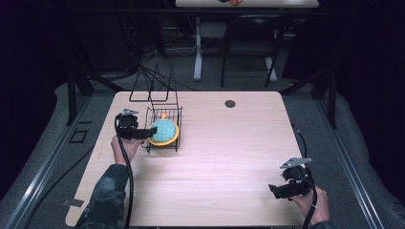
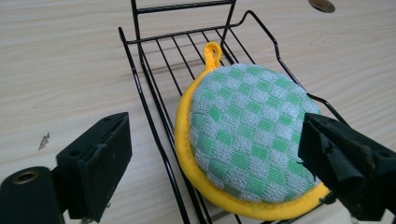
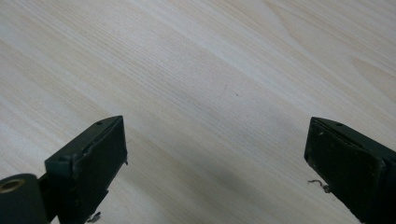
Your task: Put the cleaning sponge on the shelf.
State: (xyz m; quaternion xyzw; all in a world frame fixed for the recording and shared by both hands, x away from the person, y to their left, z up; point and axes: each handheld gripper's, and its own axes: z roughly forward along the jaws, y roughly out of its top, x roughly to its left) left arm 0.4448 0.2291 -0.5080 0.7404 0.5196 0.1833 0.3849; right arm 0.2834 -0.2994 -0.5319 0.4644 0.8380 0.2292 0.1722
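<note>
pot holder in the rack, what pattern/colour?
Green-and-white checks on the pot holder, yellow trim and loop; clearest in the left gripper view.

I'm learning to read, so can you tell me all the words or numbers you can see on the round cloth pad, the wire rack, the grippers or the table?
There are none to read.
The pot holder has a green and white check with a yellow rim, no writing.
The wire rack is bare black wire.
The left gripper and right gripper have plain black jaws.
The table shows wood grain and a dark round spot, no letters.
</note>
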